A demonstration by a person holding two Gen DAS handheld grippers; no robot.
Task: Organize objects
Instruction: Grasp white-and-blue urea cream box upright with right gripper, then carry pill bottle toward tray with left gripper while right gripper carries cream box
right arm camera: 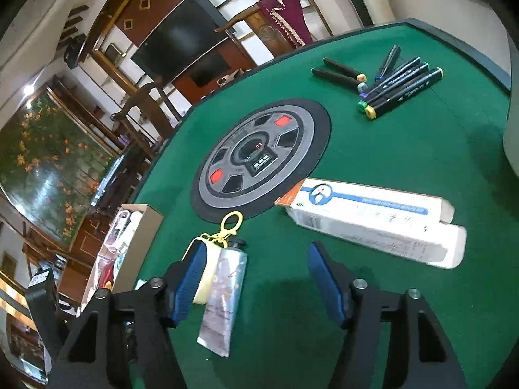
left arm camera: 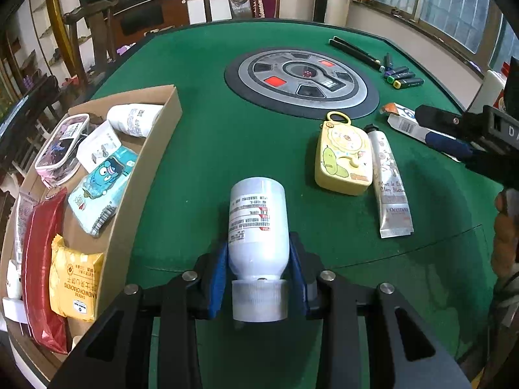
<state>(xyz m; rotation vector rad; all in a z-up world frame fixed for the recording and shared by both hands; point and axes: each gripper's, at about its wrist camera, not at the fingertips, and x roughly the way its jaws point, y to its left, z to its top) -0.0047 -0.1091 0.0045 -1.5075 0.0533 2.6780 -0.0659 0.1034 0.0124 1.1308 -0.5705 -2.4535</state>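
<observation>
- Left wrist view: the left gripper (left arm camera: 258, 275) has its jaws drawn in on a white bottle (left arm camera: 258, 223). The blue pads clamp the shoulder just above the ribbed cap, so the body points away from the camera toward 12 o'clock and sits clear of the green table (left arm camera: 211, 149).
- The cardboard box (left arm camera: 147, 162) lies at 9 to 10 o'clock and already holds packets, pouches and another white bottle; judged from this, the box is the collection point and the gripped bottle is bound for it.
- A yellow case (left arm camera: 343, 159) and a hand-cream tube (left arm camera: 391, 188) lie side by side at 2 o'clock, not yet sorted.
- Right wrist view: the right gripper (right arm camera: 256, 278) stands about half open with nothing gripped. The tube lies just inside its left pad, so the jaws straddle it, probably for the next pickup.
- A white carton (right arm camera: 373, 220) lies at 2 o'clock; markers (right arm camera: 395, 81) rest at 1 o'clock.
</observation>
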